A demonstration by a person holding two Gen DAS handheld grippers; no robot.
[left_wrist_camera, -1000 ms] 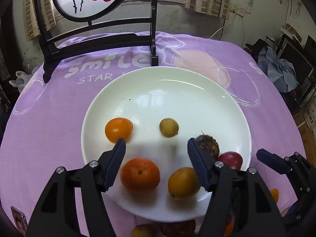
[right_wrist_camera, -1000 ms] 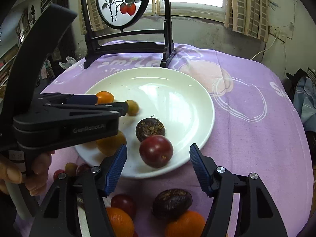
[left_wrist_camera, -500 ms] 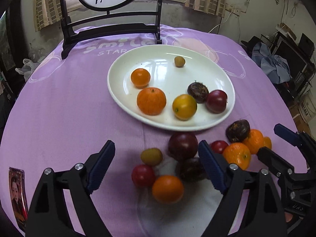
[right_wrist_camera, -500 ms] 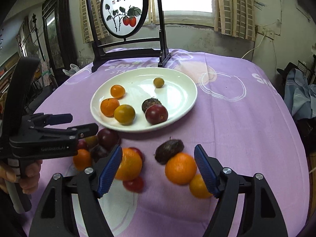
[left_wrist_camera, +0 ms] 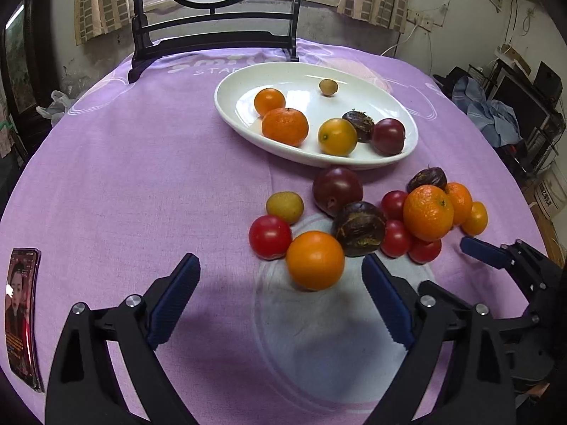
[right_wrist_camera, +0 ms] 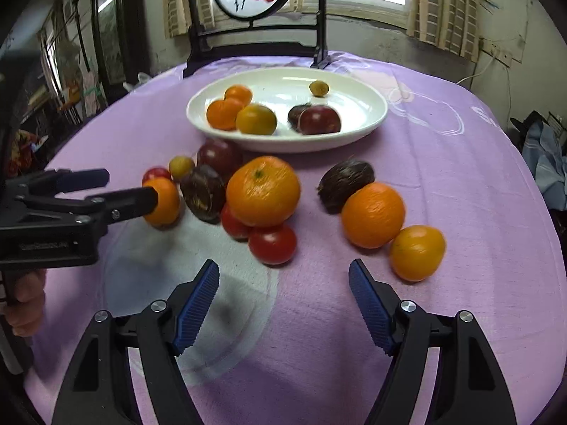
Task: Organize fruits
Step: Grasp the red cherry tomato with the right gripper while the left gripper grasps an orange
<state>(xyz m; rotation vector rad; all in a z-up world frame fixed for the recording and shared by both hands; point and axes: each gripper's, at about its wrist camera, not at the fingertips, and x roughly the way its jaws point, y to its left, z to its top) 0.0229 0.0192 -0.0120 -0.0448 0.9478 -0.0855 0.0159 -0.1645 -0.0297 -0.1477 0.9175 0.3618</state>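
A white plate (left_wrist_camera: 234, 81) at the back of the purple cloth holds several fruits: oranges, a yellow one, a brown one, a dark red one. Loose fruits lie in a heap before it. My left gripper (left_wrist_camera: 279, 261) hangs over the near cloth with its jaws opening. An orange (left_wrist_camera: 314, 260) lies just ahead between its tips, untouched by the pads. A red tomato (left_wrist_camera: 270, 236) and a brown fruit (left_wrist_camera: 359, 228) flank that orange. My right gripper (right_wrist_camera: 284, 265) stands open and empty, just short of a red tomato (right_wrist_camera: 272, 244) and a big mandarin (right_wrist_camera: 263, 191).
A phone (left_wrist_camera: 21, 318) lies at the cloth's left edge. A dark wooden screen stand (left_wrist_camera: 212, 35) rises behind the plate. A hand (right_wrist_camera: 24, 301) grips the left tool's handle. The round table drops off on all sides; clutter stands beyond its right edge.
Both grippers have drawn back from over the plate to the near cloth, so the loose heap now lies before them. The left jaws have spread wider.
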